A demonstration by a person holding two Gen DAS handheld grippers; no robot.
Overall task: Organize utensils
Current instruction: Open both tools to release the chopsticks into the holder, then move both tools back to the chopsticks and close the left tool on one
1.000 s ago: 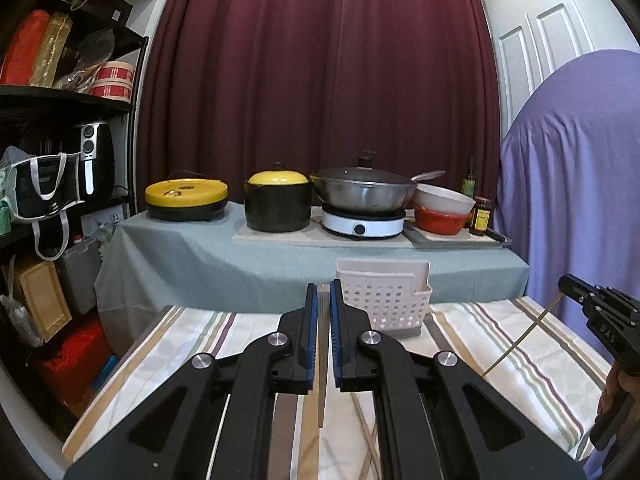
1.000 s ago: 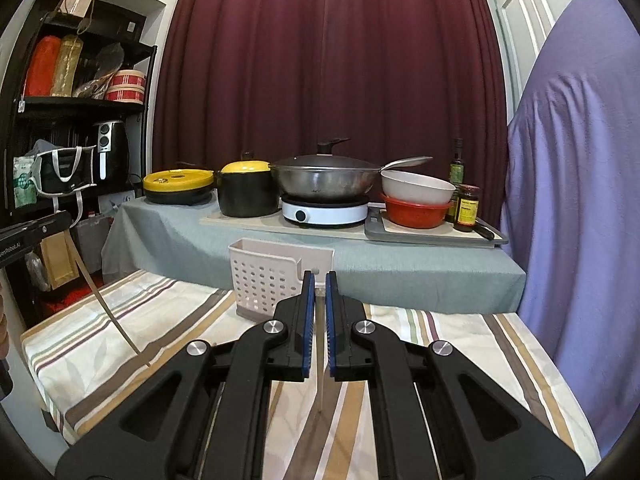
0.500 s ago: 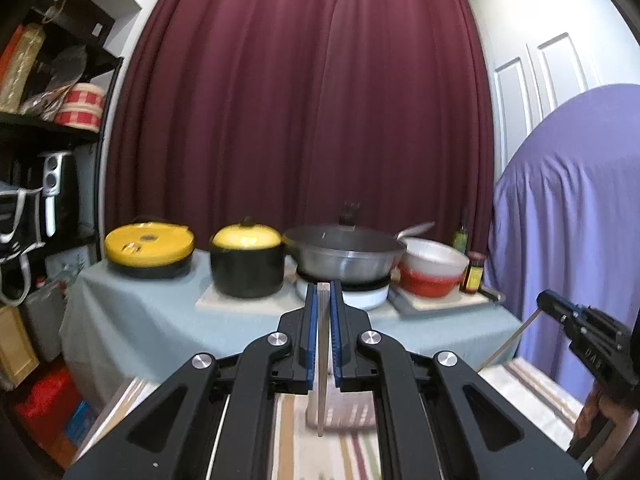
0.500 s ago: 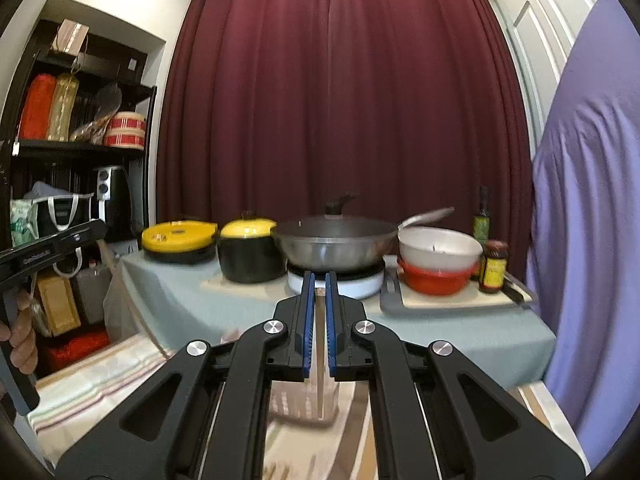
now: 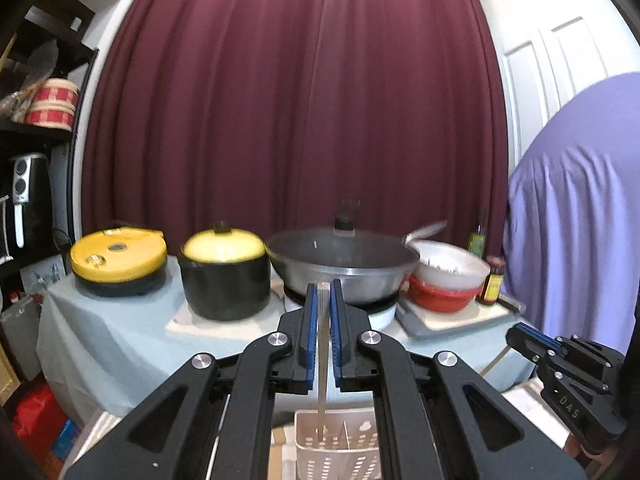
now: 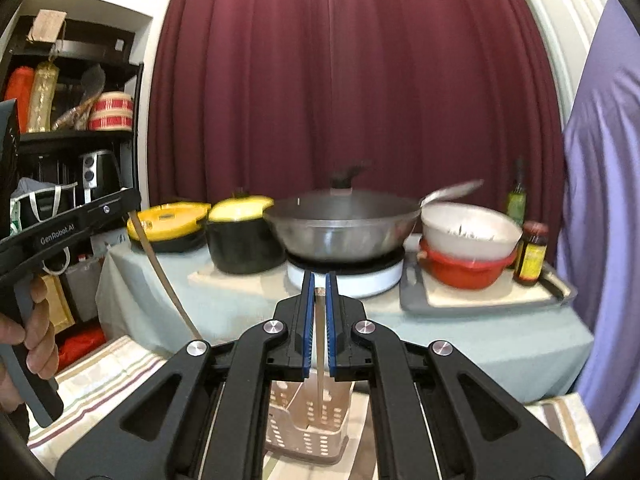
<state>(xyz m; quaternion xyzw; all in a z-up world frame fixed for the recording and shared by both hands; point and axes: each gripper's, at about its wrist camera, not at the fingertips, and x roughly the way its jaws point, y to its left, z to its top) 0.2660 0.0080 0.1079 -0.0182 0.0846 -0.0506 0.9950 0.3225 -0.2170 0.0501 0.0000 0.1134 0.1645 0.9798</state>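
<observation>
Left gripper (image 5: 320,292) clamped on a thin chopstick (image 5: 321,364); its lower end hangs over the perforated holder (image 5: 336,446), contact with it unclear, holder base cut off by the frame edge. Right gripper (image 6: 319,280) likewise closed on a second chopstick (image 6: 319,360), tip above the holder's compartments. Pots behind are motion-blurred. Versus a second ago: both grippers higher and nearer, holder now low in view, striped cloth (image 6: 96,380) mostly hidden.

Even indoor light; motion blur, fisheye-curved edges, dark corners.
</observation>
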